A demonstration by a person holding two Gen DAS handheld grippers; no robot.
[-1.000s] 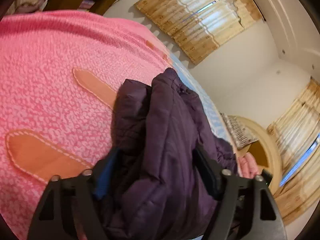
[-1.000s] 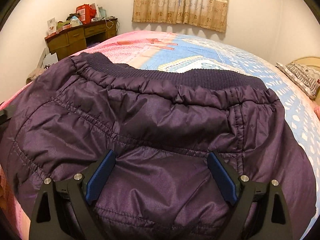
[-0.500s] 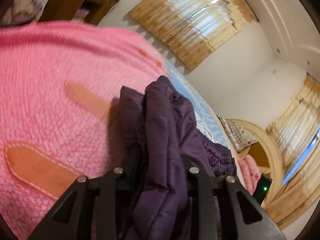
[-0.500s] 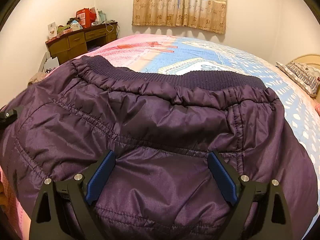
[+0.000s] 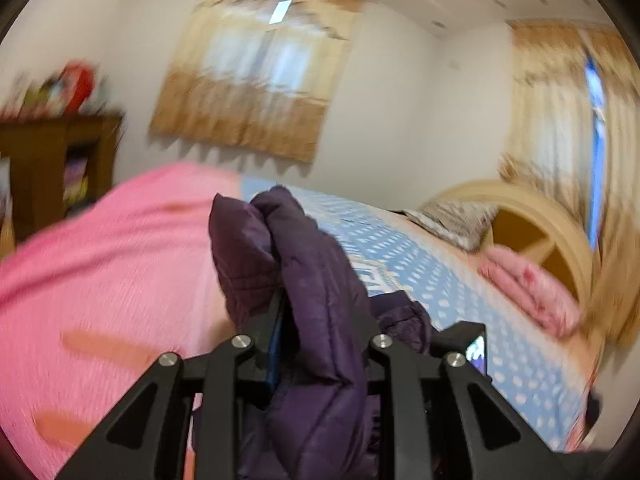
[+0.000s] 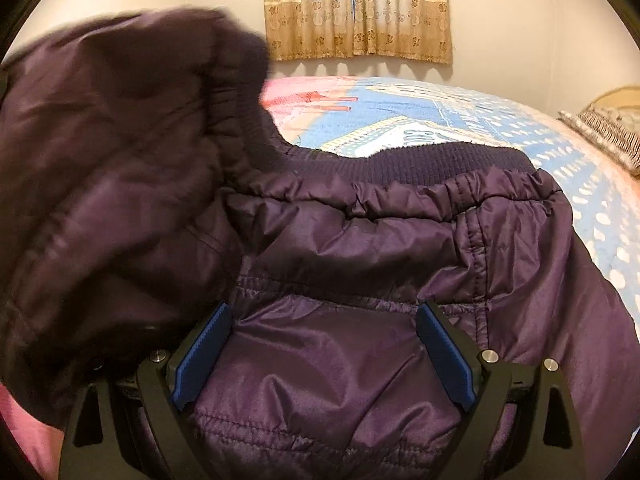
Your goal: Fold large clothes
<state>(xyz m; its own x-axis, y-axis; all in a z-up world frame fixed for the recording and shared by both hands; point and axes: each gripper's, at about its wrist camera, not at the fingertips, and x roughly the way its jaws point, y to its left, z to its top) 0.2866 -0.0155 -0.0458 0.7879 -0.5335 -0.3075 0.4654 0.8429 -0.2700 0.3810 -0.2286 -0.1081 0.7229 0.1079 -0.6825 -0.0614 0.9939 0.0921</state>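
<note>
Two grippers are working the purple jacket. My left gripper is clenching a thick fold of it between its fingers, and that fold is rising above the bed in a blurred picture. My right gripper is resting wide apart on the jacket's back panel, gripping nothing. On the left of the right view, a lifted section is hanging over the rest, which is lying on the pink and blue bedspread. Curtains are hanging beyond.
</note>
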